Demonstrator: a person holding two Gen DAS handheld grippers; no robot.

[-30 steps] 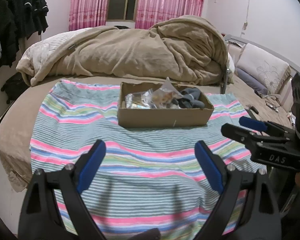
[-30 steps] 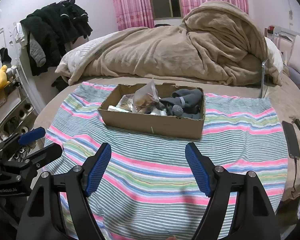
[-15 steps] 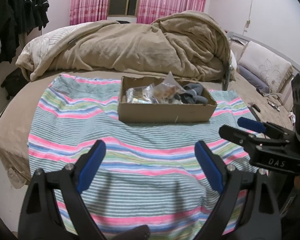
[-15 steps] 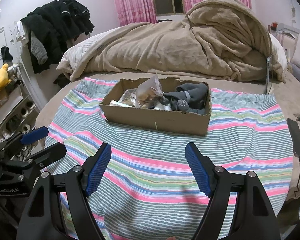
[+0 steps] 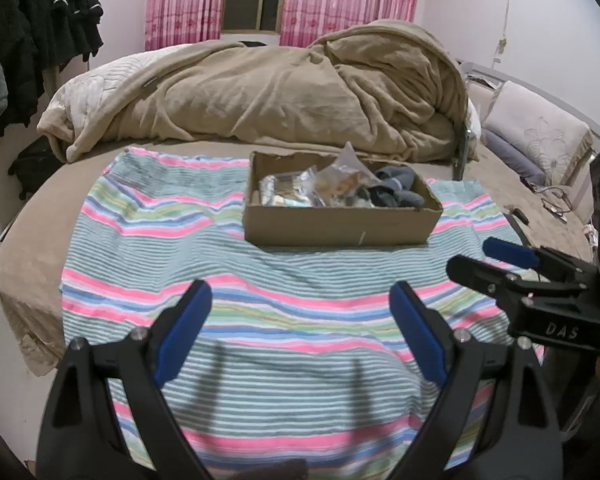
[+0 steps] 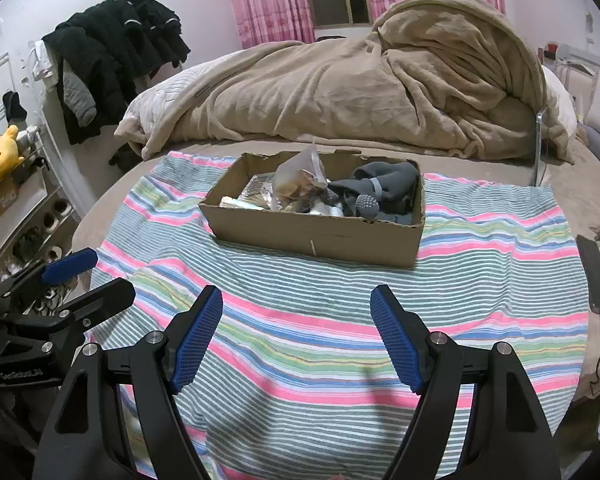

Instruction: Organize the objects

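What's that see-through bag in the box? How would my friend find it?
Look on the bed for the striped blanket, then the cardboard box sitting on it. Near the box's middle a clear plastic bag pokes up above the rim, with brownish things inside. The grey clothing on one side and the flat packets on the other lie lower.

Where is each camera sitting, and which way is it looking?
Left wrist: sits on the left gripper, faces across the striped cloth to the cardboard box; the right gripper shows at right.
Right wrist: sits on the right gripper, faces the same box; the left gripper shows at left.
Shared: box, cloth, beige blanket, pink curtains.
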